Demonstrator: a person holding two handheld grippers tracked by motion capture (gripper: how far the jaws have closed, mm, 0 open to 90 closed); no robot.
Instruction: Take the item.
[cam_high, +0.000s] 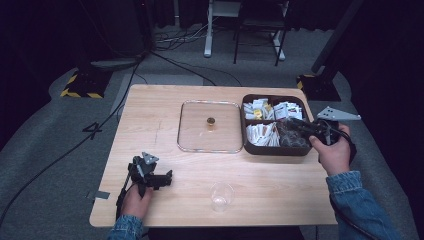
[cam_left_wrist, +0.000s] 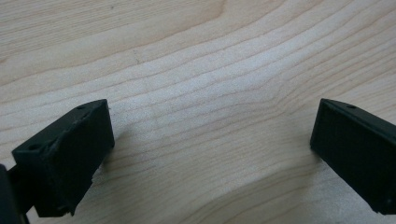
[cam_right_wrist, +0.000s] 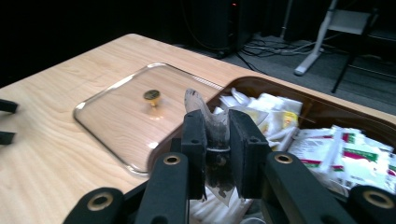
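A pale wooden tabletop carries a brown divided box of packets at its 3 o'clock edge, a clear glass lid flat at centre, and a plastic cup toward 6 o'clock. The right claw pinches a dark tea bag over the box. The left claw gapes wide and empty at 8 o'clock.

table: pale matt wood, visible grain | lid: clear glossy glass, brass-coloured metal knob | box: dark brown, smooth | packets: paper | cup: clear plastic | sleeve: denim cloth
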